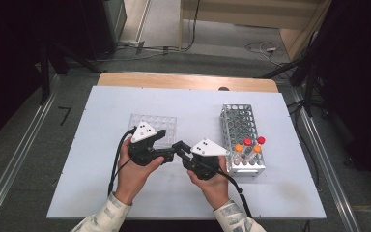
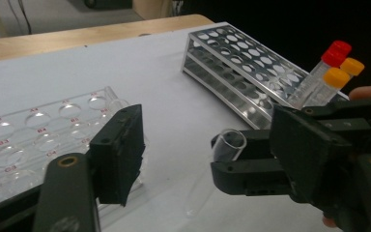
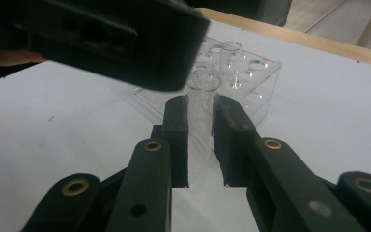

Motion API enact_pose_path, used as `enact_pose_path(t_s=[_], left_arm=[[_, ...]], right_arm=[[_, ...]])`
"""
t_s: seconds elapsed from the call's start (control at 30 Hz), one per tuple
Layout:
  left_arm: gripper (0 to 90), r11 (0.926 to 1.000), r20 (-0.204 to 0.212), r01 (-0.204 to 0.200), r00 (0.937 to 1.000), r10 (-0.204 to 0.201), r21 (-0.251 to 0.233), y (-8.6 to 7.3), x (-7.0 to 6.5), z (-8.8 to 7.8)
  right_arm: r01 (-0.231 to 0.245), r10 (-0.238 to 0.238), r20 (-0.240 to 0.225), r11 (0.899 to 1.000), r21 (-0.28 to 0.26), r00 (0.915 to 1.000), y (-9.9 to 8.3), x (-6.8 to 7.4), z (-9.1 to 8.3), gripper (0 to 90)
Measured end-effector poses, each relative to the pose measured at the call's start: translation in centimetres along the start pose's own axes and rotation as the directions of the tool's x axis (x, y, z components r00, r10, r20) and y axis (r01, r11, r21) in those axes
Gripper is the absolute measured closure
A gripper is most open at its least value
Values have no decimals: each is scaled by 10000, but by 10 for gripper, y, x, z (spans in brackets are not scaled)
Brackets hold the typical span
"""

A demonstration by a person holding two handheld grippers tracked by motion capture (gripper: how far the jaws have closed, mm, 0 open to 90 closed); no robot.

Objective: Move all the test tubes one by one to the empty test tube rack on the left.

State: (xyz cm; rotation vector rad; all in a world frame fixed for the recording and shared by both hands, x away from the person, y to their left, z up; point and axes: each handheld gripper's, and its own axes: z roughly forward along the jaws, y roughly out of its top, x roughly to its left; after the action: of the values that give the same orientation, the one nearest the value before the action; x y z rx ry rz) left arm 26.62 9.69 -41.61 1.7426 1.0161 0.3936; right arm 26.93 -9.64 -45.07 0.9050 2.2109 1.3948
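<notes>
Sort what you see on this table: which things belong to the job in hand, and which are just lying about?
In the job:
right gripper, shut on the clear glass tube
left gripper, jaws apart around that tube
clear plastic well rack

Lying about:
metal tube rack
its capped tubes

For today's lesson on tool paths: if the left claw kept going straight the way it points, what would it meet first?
Most likely the clear tube held in the right claw, which lies just ahead between the left claw's jaws; depth is uncertain.
</notes>
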Motion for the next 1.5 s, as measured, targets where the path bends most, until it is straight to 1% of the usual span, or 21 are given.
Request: enact_pose_path(t_s=[0.03, 0.07, 0.1, 0.13, 0.17, 0.23, 0.27, 0.33, 0.5, 0.53, 0.6, 0.77, 0.8, 0.9, 0.93, 0.97, 1.03, 1.13, 1.3, 1.37, 1.5], left_arm=[[336, 10000, 113, -28, 9999, 27, 87, 0, 0, 0], [403, 9999, 217, -25, 9998, 22, 130, -1, 0, 1], [433, 9998, 280, -47, 9996, 43, 175, -1, 0, 1], [433, 9997, 343, -101, 9994, 93, 210, -1, 0, 2], [497, 9997, 420, -134, 9990, 125, 227, -1, -1, 2], [518, 9995, 384, -189, 9991, 179, 268, -1, -3, 2], [588, 9994, 377, -214, 9991, 203, 281, -1, -3, 2], [636, 9989, 409, -213, 9990, 196, 409, -1, -4, 2], [688, 9990, 415, -127, 9991, 110, 422, -1, -2, 1], [721, 9990, 458, -99, 9989, 79, 436, -1, -2, 1], [739, 9989, 498, -46, 9988, 24, 458, -1, -1, 1], [774, 9992, 337, -128, 9994, 115, 380, -1, -2, 0], [776, 9993, 354, -106, 9993, 94, 351, -1, -2, 0], [777, 9996, 352, -62, 9994, 52, 285, 0, 0, -1], [777, 9997, 339, -34, 9994, 26, 247, 0, 0, -1], [777, 9998, 339, 4, 9994, -11, 219, 0, 1, -2], [777, 9999, 289, 37, 9996, -41, 135, 1, 2, -3], [777, 10000, 215, 83, 9997, -82, -52, 4, 4, -8], [778, 9995, 37, 214, 9998, -214, -246, 9, 11, -14], [778, 9994, -71, 196, 9998, -198, -285, 11, 15, -16], [778, 9984, -302, 260, 9992, -275, -507, 18, 21, -21]], right_arm=[[0, 0, 0, 10000, 0, 10000, 0, 0, 0, 734], [3, -3, -40, 10000, -16, 10000, 1, 2, 1, 734], [21, -22, -53, 10000, -62, 10000, 2, 3, 1, 734], [21, -22, -53, 10000, -62, 10000, 2, 3, 1, 734], [72, -72, -54, 9999, -83, 10000, 3, 6, 2, 734], [93, -94, -44, 9999, -89, 9999, 3, 7, 2, 734], [249, -249, -4, 9996, -116, 9997, 3, 9, 3, 734], [236, -236, 17, 9996, -140, 9997, 3, 10, 2, 734], [259, -258, 65, 9995, -162, 9996, 4, 10, 2, 734], [263, -262, 85, 9995, -167, 9996, 4, 10, 2, 734], [267, -265, 111, 9995, -162, 9996, 5, 9, 2, 734], [312, -311, 104, 9994, -130, 9995, 4, 10, 1, 731], [285, -284, 60, 9995, -135, 9996, 5, 9, 1, 715], [-64, 61, -323, 9999, -106, 9995, 6, 7, 0, 516], [-64, 61, -323, 9999, -106, 9995, 6, 7, 0, 516], [-197, 195, -526, 9998, -29, 9984, 6, 5, -1, 412], [-142, 143, -590, 9999, 13, 9982, 6, 4, -3, 351], [-75, 76, -660, 10000, 20, 9978, 7, 3, -9, 319], [-23, 35, -777, 9999, 164, 9970, 5, 0, -18, 302], [137, -110, -919, 9995, 288, 9957, 2, -1, -23, 286], [227, -188, -947, 9989, 400, 9953, -3, -1, -33, 275]])
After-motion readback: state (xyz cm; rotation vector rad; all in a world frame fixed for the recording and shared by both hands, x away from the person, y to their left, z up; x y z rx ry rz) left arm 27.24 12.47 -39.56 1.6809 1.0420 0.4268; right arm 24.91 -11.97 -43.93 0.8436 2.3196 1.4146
